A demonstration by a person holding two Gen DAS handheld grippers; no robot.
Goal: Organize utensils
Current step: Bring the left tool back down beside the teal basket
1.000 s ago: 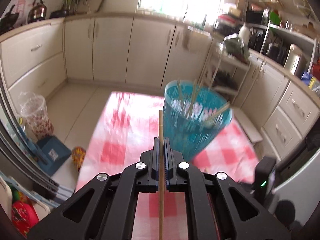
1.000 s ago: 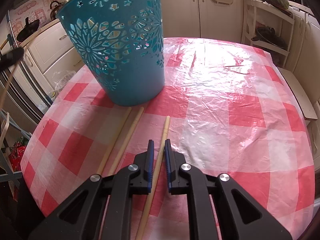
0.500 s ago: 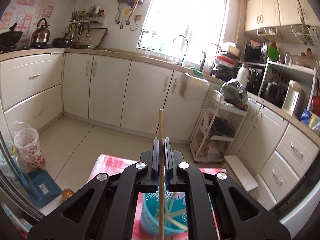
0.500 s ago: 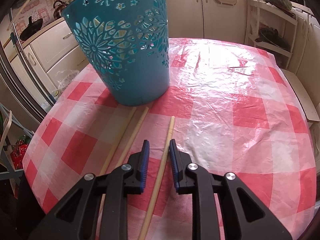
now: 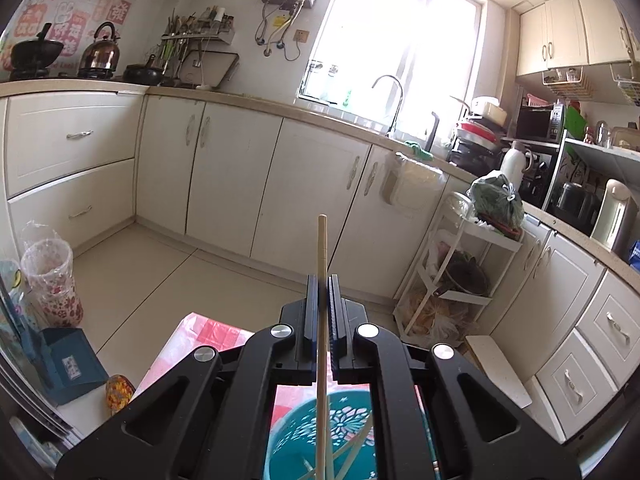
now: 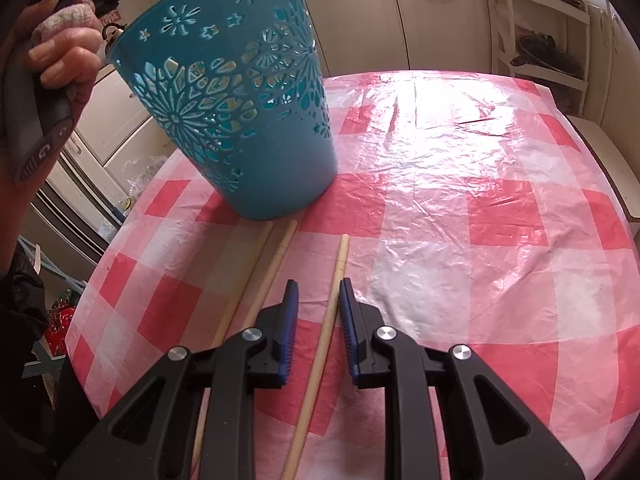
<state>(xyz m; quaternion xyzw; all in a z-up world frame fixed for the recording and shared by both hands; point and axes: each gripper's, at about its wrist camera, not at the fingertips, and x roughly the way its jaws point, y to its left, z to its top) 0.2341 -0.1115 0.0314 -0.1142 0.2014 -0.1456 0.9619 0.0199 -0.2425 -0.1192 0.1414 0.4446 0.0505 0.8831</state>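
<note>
My left gripper (image 5: 323, 280) is shut on a wooden chopstick (image 5: 322, 248) held upright, its lower end hanging over the open teal basket (image 5: 352, 420), which holds several chopsticks. In the right wrist view the teal cut-out basket (image 6: 248, 120) stands on the red-checked tablecloth (image 6: 460, 208). My right gripper (image 6: 318, 290) is open and low over the cloth, its jaws on either side of one chopstick (image 6: 332, 300) lying there. Two more chopsticks (image 6: 260, 276) lie side by side to its left, their tips near the basket's base.
The round table's edge (image 6: 96, 280) falls away at the left. The hand holding the left gripper's handle (image 6: 60, 60) is above the basket. Kitchen cabinets (image 5: 240, 184), a wire rack (image 5: 460, 280) and a bin (image 5: 50, 280) surround the table.
The left gripper tilted up and came over the basket with its chopstick. The right gripper's jaws widened and moved forward around the lying chopstick.
</note>
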